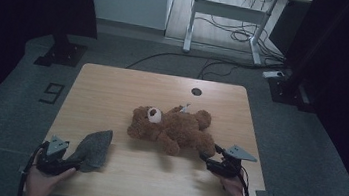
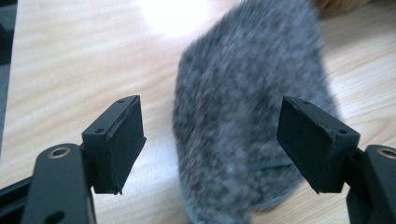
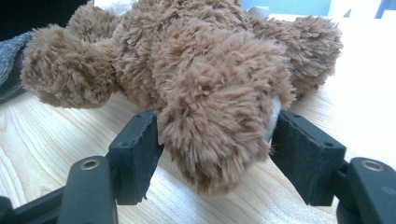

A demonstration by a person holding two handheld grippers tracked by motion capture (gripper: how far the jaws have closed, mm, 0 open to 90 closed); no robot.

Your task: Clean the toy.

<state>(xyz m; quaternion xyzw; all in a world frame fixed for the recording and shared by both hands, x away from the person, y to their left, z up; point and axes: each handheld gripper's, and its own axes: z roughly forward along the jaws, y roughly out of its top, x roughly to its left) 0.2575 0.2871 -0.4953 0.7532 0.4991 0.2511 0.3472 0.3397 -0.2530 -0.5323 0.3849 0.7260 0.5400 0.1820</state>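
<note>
- High view: the left gripper (image 1: 74,162) sits at the near left corner of the table (image 1: 113,85), held in a hand (image 1: 41,182) that comes in over the near edge.
- Left gripper view: its jaws stand wide apart, with the near end of the grey felt cloth (image 2: 247,116) lying between them. Neither pad touches the cloth, and bare wood shows on the left side of the gap.
- No earlier picture is at hand, so only the present stance is told: spread, gripping nothing.
- The grey felt cloth (image 1: 93,147) lies flat near the left end of the near edge. Its long axis runs from the left gripper away and slightly right, toward the middle of the table.
- Right gripper view: the right gripper (image 3: 215,154) has its jaws around one paw of the brown teddy bear (image 3: 201,70). The fur fills the gap and meets both pads, so it looks clamped on the paw, though the plush is too thick to be sure how firmly.
- High view: the right gripper (image 1: 204,157) is close to the near right corner, pointing left toward the bear.
- The brown teddy bear (image 1: 174,125) lies flat at the middle of the table, its long axis about parallel to the near edge, head toward the left edge, legs toward the right.
</note>
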